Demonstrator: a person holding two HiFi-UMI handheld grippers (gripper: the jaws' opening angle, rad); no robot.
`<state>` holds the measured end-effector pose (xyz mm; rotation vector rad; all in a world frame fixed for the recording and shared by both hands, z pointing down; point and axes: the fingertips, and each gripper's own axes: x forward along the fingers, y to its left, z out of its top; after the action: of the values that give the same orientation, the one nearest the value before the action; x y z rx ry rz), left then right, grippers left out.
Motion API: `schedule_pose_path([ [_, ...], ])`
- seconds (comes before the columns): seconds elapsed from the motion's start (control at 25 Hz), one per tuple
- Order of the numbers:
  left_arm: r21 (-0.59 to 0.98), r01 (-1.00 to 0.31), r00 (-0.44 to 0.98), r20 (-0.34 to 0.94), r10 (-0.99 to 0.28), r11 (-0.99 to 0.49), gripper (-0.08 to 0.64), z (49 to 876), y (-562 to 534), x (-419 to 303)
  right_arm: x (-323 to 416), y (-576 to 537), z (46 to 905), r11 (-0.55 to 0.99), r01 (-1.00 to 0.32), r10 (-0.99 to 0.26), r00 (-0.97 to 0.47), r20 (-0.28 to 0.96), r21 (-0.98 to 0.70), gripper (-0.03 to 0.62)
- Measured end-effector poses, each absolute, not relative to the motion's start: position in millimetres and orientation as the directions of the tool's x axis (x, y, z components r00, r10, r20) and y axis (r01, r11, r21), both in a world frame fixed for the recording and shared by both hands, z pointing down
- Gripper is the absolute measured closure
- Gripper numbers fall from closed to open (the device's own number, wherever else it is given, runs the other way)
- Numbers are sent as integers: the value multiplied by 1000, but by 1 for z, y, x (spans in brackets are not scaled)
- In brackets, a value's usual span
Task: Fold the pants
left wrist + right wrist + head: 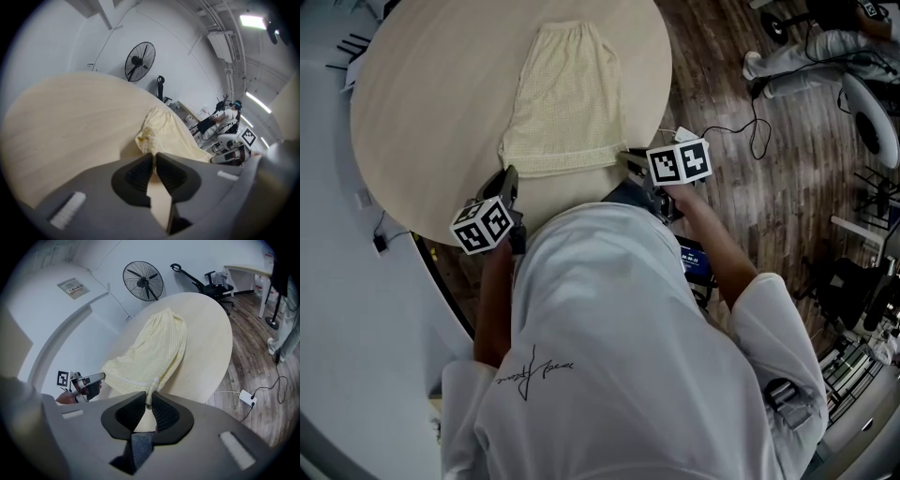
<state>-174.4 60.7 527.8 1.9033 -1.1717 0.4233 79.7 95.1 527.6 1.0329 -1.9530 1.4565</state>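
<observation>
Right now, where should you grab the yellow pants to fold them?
Grip the pants at the two near corners of the wide end, coming from the near edge of the table; that end lies flat and closest. The left gripper and right gripper already pinch there.

Nothing here can truly be read. A dark scrawled signature (534, 370) crosses the back of the person's white shirt, lower middle of the head view, illegible. A small wall notice (72, 287), upper left of the right gripper view, is too tiny. The square markers (680, 161) are patterns only.
</observation>
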Motion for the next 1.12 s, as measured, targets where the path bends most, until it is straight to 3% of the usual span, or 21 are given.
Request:
schedule_pose_path([
  [0.52,519,-826,535,598,-597,-221,477,508,55,-174,78,89,505,271,-776,-237,-627,742,-569,548],
  [1.12,548,-807,553,569,-608,-222,477,488,46,-173,79,79,477,374,-767,-273,-628,729,-521,548],
])
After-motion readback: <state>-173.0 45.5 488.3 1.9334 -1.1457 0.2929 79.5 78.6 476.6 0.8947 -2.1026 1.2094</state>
